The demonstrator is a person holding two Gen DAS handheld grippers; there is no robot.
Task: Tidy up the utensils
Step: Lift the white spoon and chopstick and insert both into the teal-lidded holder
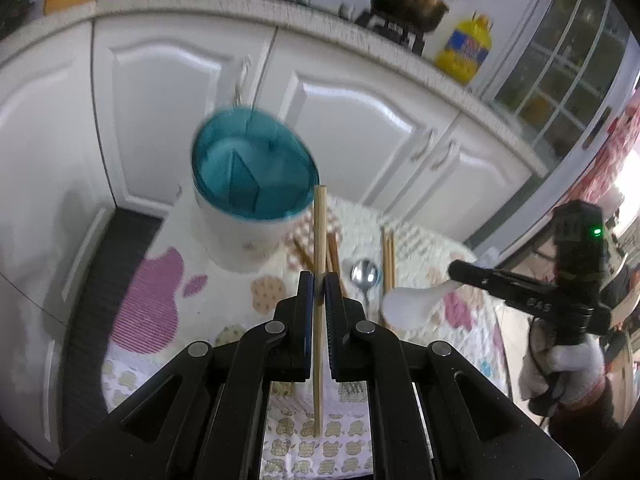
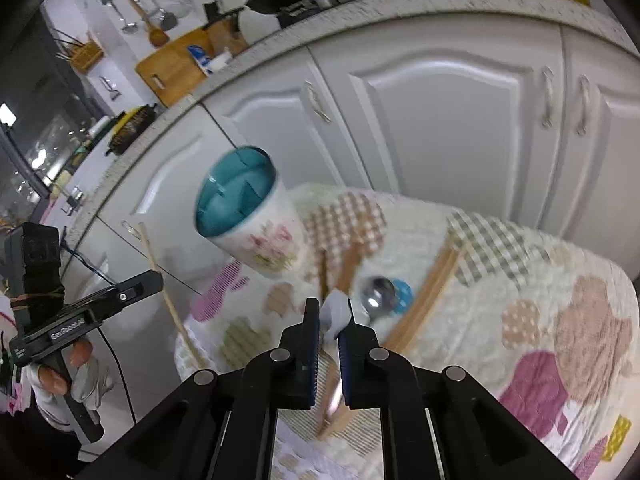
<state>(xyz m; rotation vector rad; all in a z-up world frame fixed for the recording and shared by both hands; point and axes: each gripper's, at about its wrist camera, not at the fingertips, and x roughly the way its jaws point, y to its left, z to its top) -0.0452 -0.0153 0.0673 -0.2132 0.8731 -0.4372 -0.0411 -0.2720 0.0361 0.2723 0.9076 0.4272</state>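
Both cams ride on the tools, looking forward and down along the fingers, close over the cloth-covered desk [image 1: 160,312]. Left wrist view faces the white cabinets [image 1: 168,92], with the right tool [image 1: 452,270] at its right edge. Right wrist view has the left tool [image 2: 158,278] at left. Shared: teal-lined holder [image 1: 256,196] [image 2: 240,200], metal spoon [image 1: 365,274] [image 2: 378,300], cabinets.

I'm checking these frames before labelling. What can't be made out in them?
- Teal-lined white utensil holder: motion-blurred in both views, dividers unclear.
- White plastic spoon: right wrist view, handle hidden between right tongs.
- Wooden chopstick: left wrist view, middle covered by left tongs.
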